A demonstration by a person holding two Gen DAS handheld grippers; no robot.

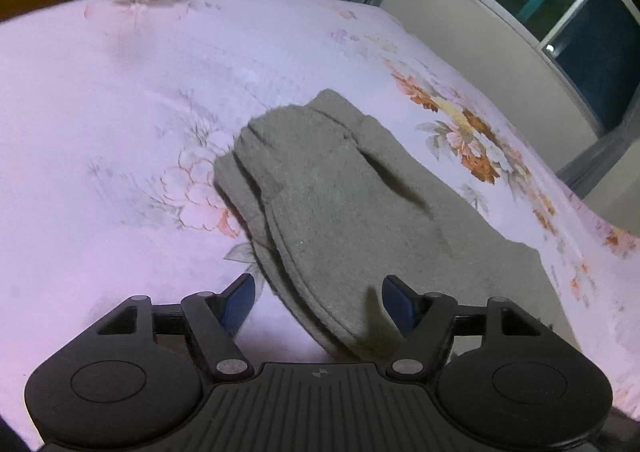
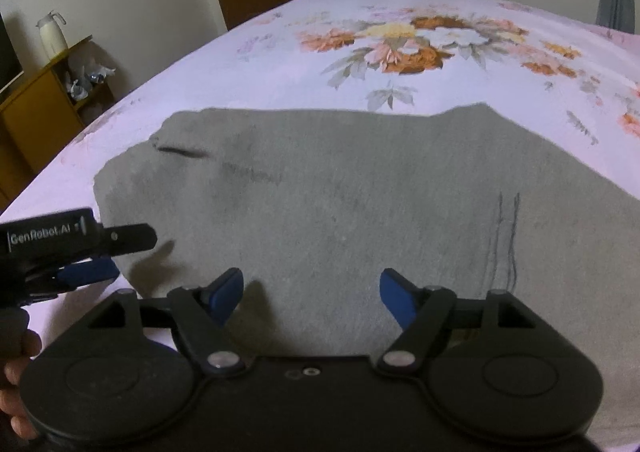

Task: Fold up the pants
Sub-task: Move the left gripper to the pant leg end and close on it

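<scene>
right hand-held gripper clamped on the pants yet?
No: the right hand-held gripper is open, its blue fingers spread apart above the gray pants, gripping no cloth.

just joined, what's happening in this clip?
A person holds a claw in each hand over grey pants spread on a floral bedsheet. The left claw is open, straddling a layered edge of the pants at one end. The right claw is also open, low over the middle of the fabric, gripping nothing. The pants look partly folded, with stacked layers showing in the left wrist view. Neither claw has closed on cloth at this moment.
</scene>
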